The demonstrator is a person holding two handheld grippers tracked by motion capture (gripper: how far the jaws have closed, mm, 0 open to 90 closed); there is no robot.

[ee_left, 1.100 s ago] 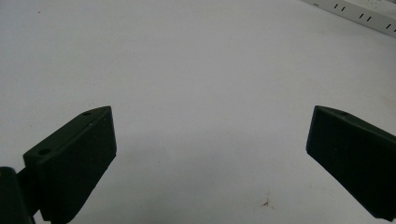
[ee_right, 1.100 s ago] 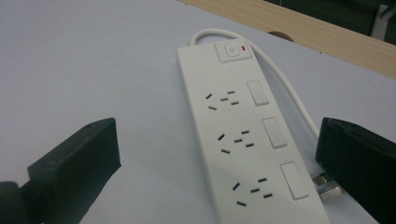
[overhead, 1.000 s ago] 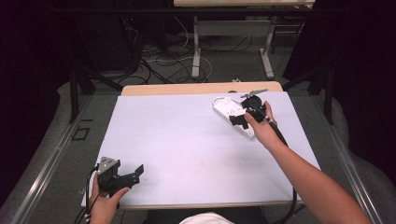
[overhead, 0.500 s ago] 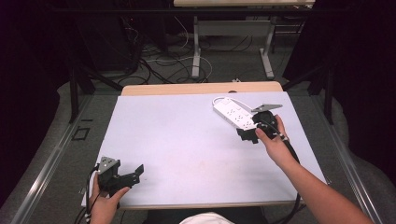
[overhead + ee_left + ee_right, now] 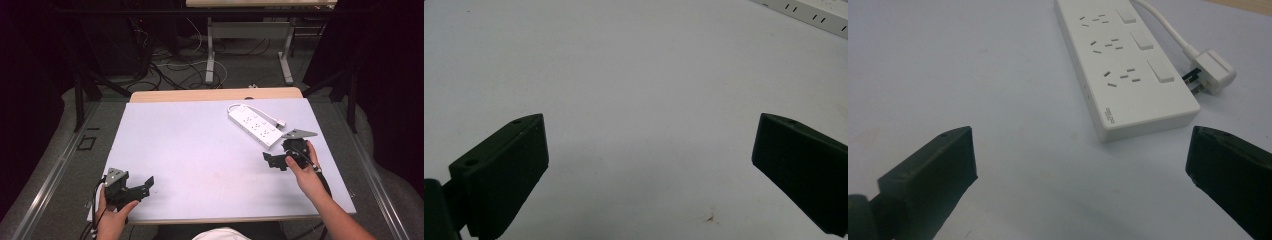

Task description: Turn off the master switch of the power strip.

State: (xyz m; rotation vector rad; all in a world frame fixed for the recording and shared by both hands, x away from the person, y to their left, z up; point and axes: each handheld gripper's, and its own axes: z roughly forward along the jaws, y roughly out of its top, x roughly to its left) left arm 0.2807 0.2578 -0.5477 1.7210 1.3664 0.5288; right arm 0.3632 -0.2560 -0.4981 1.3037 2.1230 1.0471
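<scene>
So nearest to me, my left gripper (image 5: 142, 184) is parked down at the near-left corner of the table (image 5: 190, 150), jaws spread wide with nothing between them. From its own camera all I get past the jaws is bare white tabletop and a tiny brown speck. It's well apart from everything else, basically idle.

Further out on the right side, my right gripper (image 5: 272, 161) is hovering over the table, jaws wide apart too and holding nothing. It's near the close end of the power strip (image 5: 254, 125) but not touching it; in the right gripper view there's a clear strip of table between the jaws and the strip's end.

The power strip itself lies flat on the far-right part of the table, angled, switches and sockets facing up. Its cord (image 5: 1168, 30) loops round behind it, and the plug (image 5: 1213, 72) rests on the table just beside the near end, not plugged into anything.

Nobody told me what the job is, so take this as a guess: the strip looks set down and let go of, and nothing's in hand. If there's more to do with it, like grabbing the plug, none of that has started.
</scene>
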